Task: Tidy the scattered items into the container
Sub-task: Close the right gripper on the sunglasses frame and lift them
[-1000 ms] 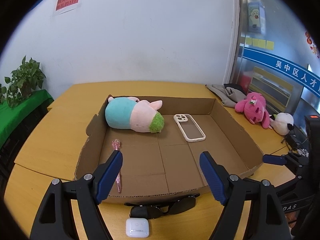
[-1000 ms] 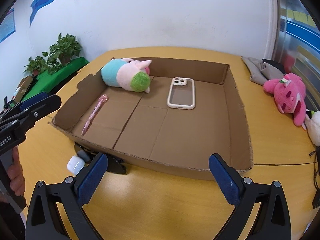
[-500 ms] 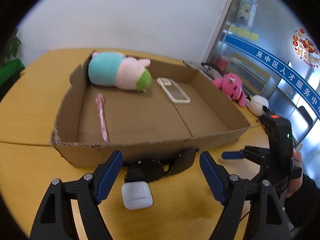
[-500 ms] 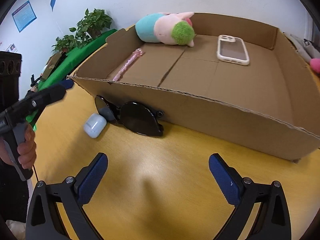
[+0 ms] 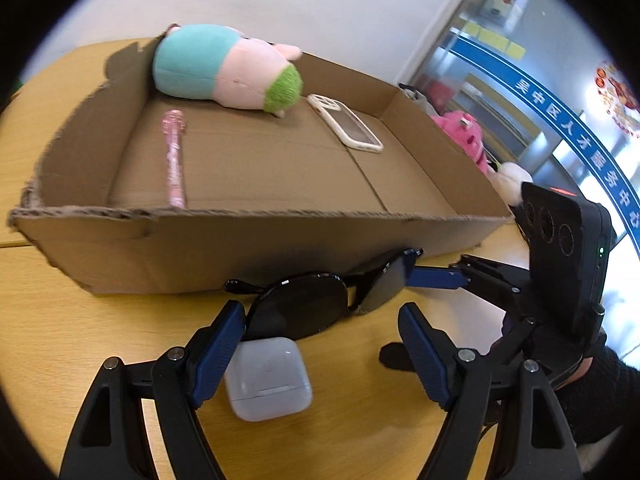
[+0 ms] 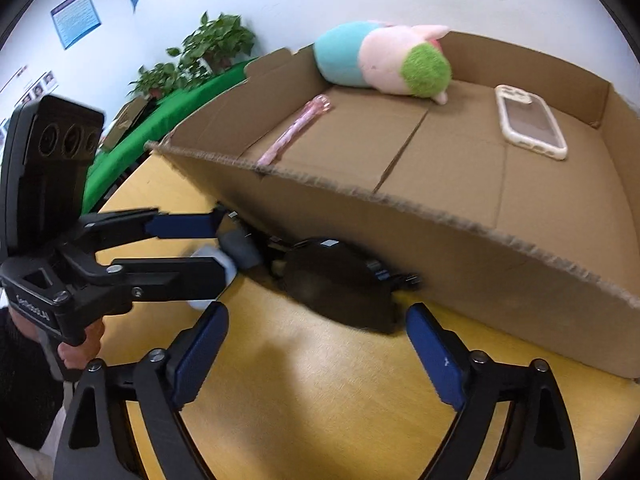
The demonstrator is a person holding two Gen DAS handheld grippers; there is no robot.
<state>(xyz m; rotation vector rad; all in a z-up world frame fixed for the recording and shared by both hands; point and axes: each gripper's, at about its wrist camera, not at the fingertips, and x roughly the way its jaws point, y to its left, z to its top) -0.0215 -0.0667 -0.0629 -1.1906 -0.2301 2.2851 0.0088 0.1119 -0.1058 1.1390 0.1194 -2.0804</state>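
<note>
A shallow cardboard box [image 5: 240,236] [image 6: 480,248] lies on the yellow table. In it are a plush pig [image 5: 224,68] [image 6: 384,60], a pink pen [image 5: 175,156] [image 6: 292,132] and a phone case [image 5: 346,122] [image 6: 530,120]. Black sunglasses [image 5: 308,304] [image 6: 340,280] and a white earbud case [image 5: 268,376] [image 6: 208,264] lie on the table against the box's near wall. My left gripper [image 5: 320,352] is open, low over the earbud case and sunglasses. My right gripper [image 6: 316,352] is open, just in front of the sunglasses.
A pink plush [image 5: 464,136] and a white plush [image 5: 512,178] lie beyond the box's right end. Potted plants [image 6: 212,48] and a green-covered surface [image 6: 160,120] stand to the left. The table [image 6: 340,420] extends toward me.
Both grippers have come down and closer to the sunglasses and earbud case at the box's near wall. Both stay open. The items have not moved.
</note>
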